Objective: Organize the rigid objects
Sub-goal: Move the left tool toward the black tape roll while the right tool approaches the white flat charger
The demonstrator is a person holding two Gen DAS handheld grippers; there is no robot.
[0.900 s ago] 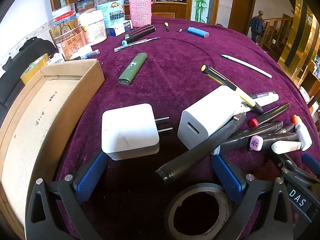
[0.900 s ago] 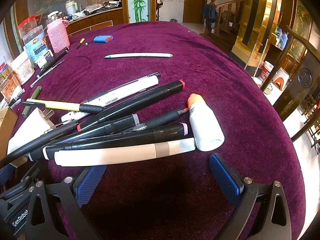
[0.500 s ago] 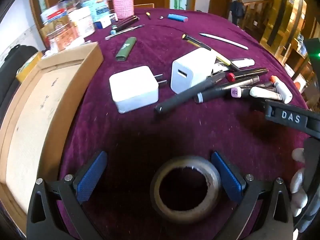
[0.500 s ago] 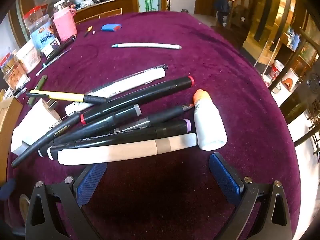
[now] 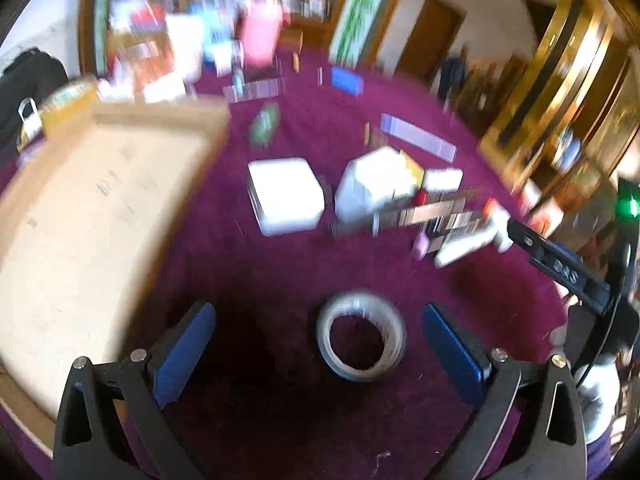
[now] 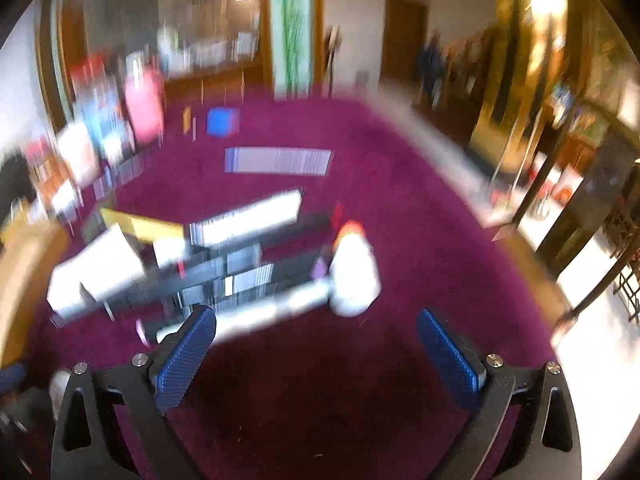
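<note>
White letters "DAS" on the right hand-held gripper (image 5: pixel 568 270), all other print blurred

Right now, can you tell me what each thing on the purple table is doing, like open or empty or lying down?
left gripper: open, holding nothing.
right gripper: open, holding nothing.
tape roll: lying flat between the left gripper's fingers, untouched.
cardboard box: open, looks empty.
two white chargers: resting on the cloth, side by side.
pile of markers: lying heaped together; too blurred for caps.
white bottle: lying on its side.
</note>
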